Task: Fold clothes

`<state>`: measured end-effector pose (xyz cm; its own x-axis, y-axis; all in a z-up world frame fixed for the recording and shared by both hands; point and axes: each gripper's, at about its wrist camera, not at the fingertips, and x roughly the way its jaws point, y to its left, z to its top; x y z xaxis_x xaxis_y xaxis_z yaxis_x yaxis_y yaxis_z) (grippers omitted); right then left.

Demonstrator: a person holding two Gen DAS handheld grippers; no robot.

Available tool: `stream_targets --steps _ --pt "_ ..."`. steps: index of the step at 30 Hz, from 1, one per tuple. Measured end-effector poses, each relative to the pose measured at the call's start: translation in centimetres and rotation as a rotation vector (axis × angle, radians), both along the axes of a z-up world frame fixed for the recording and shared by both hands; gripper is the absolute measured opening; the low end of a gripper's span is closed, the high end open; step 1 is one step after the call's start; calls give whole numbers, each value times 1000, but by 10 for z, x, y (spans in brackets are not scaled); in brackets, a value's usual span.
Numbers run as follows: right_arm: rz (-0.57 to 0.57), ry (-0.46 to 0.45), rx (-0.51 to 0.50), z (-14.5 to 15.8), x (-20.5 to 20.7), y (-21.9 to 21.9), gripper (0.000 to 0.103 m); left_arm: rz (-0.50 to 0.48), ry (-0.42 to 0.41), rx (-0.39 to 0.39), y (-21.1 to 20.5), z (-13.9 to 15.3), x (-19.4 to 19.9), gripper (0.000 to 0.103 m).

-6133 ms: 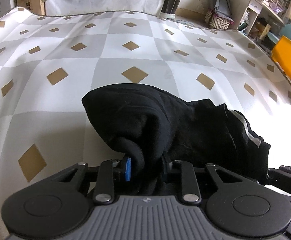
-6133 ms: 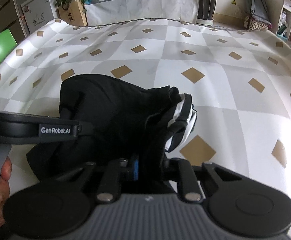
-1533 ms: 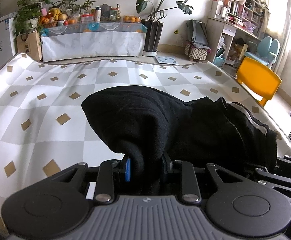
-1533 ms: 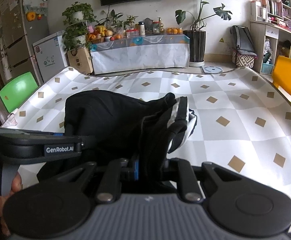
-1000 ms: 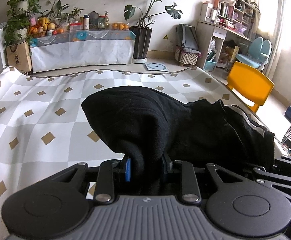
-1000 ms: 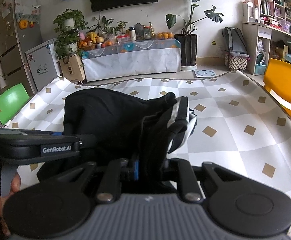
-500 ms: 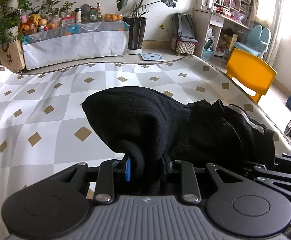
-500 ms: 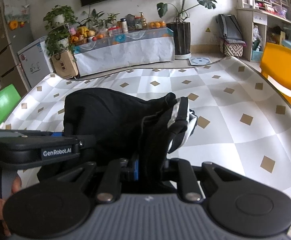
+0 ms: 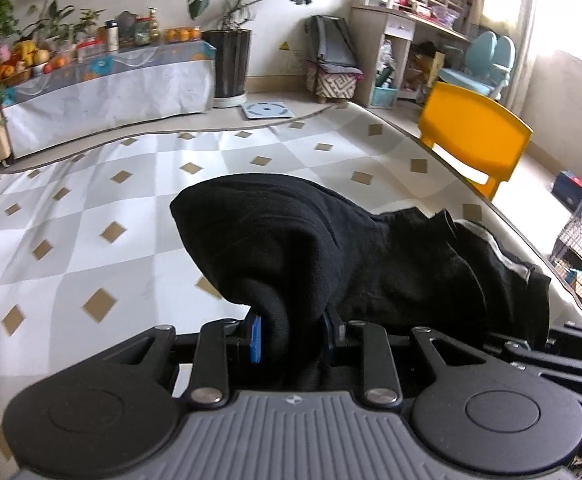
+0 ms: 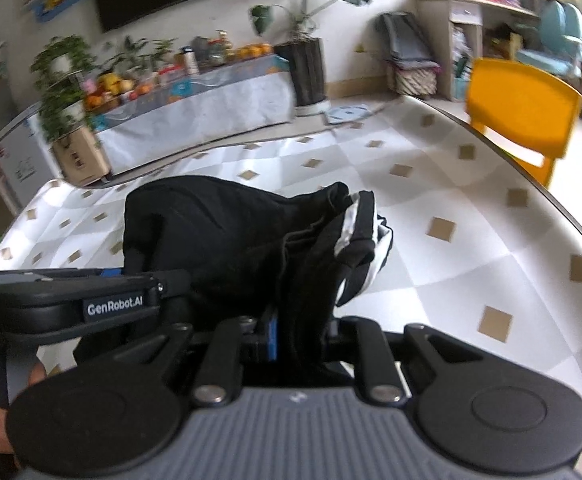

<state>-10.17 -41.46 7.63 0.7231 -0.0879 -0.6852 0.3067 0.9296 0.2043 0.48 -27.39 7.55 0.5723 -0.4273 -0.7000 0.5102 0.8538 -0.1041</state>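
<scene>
The left gripper (image 9: pixel 289 336) has its jaws clenched on a thick roll of the black garment (image 9: pixel 331 248), bunched above the checkered desk (image 9: pixel 91 240). Just beside it, the right gripper (image 10: pixel 303 338) grasps the white-striped end, near a yellow chair (image 10: pixel 519 112).

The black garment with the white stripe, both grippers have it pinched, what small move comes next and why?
Probably lower both grippers together toward the checkered tablecloth. The black fleece garment with a white stripe hangs bunched between the left gripper and the right gripper, both shut on it, so it needs laying flat before any fold.
</scene>
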Motion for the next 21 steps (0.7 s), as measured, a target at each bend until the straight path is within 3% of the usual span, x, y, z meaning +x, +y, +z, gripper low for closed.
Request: stream_targets --steps 11,21 --pt "-150 49 5 -24 -1 -74 16 -103 61 14 -89 -33 14 25" --pt "-334 117 41 -72 -14 -142 17 -216 112 54 -168 -75 8 26"
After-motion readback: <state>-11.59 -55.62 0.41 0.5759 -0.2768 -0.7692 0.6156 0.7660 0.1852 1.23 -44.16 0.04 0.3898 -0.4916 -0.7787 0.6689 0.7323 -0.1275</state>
